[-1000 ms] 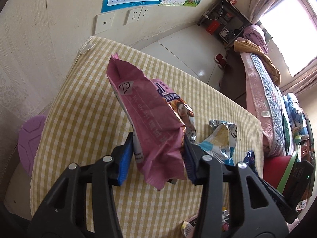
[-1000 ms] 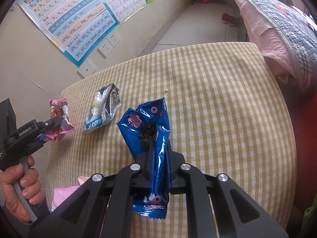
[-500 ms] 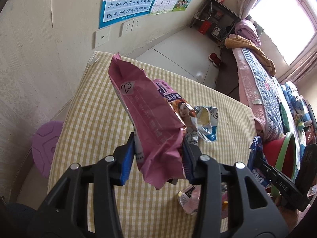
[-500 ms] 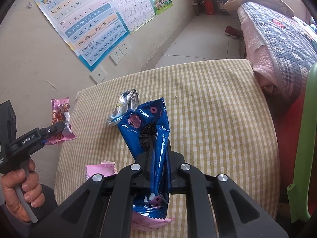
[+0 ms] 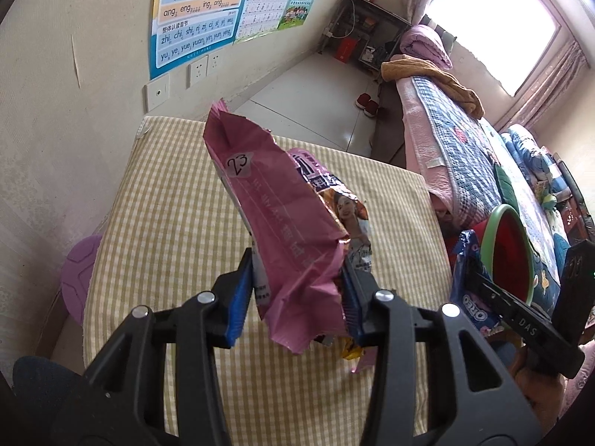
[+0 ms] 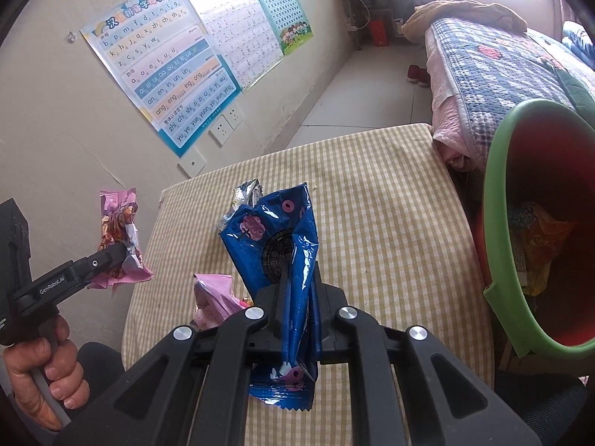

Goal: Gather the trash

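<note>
Above the checked yellow tablecloth, our left gripper clamps a crumpled pink snack wrapper and our right gripper pinches a glossy blue biscuit wrapper; either slick film could slip before reaching the green-rimmed red bin.

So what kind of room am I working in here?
Most likely a home bedroom: a bed with quilts along one side, pinyin learning posters on the wall, and a small checked-cloth table in front.
</note>
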Available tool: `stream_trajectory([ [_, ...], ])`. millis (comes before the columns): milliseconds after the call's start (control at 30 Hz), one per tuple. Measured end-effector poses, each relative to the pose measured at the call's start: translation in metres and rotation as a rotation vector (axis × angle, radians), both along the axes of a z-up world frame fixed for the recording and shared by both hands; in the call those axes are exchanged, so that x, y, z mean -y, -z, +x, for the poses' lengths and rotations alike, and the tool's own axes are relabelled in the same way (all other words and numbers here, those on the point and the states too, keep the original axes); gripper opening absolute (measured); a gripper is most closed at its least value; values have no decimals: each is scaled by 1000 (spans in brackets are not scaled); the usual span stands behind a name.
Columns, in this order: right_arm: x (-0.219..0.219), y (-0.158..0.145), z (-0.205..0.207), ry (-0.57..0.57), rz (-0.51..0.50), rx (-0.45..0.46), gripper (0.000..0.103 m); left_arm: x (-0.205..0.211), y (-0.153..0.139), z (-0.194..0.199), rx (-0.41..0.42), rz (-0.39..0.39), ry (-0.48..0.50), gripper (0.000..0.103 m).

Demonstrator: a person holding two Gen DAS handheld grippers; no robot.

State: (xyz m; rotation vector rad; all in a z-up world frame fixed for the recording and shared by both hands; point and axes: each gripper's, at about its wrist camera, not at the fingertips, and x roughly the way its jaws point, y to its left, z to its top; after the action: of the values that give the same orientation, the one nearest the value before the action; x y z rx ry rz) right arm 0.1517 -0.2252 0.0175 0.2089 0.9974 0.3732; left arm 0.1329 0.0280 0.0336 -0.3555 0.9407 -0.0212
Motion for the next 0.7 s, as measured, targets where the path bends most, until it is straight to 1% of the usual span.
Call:
stream_trajectory([
  [233, 20, -21, -11, 38, 16, 47, 9, 33, -13, -6, 23, 2, 62, 41],
  [433, 47, -32, -14, 85, 32, 75, 9, 63, -22, -2, 37, 5, 124, 41],
  [533, 61, -38, -15, 110, 15, 100, 9, 81, -25, 1, 44, 2, 161, 41],
  [700, 89, -41, -16, 160, 16, 113, 9, 118, -31, 9, 65, -6, 247, 41],
])
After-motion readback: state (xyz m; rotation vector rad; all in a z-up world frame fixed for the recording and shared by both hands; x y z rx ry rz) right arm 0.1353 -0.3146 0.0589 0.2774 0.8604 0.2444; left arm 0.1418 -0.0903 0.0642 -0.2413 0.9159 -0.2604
